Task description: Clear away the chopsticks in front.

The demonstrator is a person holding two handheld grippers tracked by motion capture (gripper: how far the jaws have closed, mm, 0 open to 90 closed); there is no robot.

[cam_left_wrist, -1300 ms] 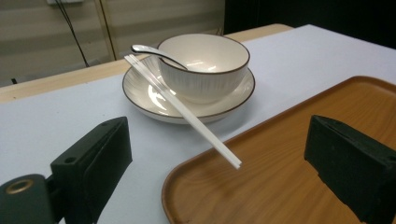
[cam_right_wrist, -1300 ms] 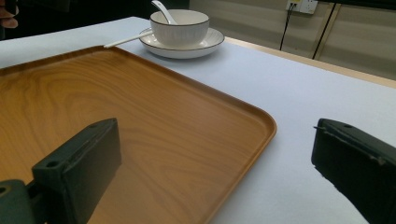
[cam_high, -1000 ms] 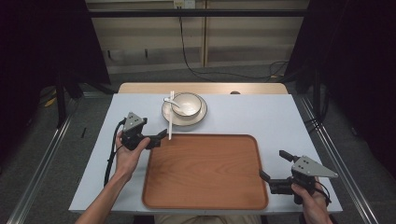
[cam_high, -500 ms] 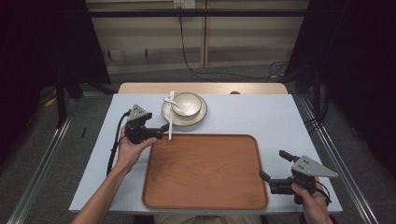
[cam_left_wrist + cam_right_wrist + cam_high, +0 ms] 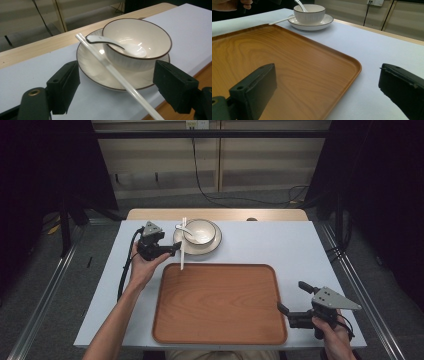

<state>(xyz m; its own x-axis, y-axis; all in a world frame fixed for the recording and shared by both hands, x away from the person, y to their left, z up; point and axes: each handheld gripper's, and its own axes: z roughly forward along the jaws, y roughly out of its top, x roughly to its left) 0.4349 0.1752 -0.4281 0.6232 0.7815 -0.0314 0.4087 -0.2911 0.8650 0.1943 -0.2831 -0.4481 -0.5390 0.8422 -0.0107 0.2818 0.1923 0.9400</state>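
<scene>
**Left gripper lined up on the chopstick**

So the left gripper (image 5: 176,249) was right at the white chopstick (image 5: 182,245), jaws apart and just been closing in, stick between them but not pinched yet. The chopstick lay propped on the saucer (image 5: 216,243) rim beside the bowl (image 5: 201,231), spoon (image 5: 117,44) inside, its near end over the wooden tray (image 5: 220,305) edge. Right gripper (image 5: 292,302) sat wide open, empty, by the tray's corner.

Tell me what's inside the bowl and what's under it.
Inside the bowl lies a white spoon, its handle sticking out over the rim. Under the bowl is a plate, with a chopstick resting across its edge. The plate's centre beneath the bowl is covered.
</scene>
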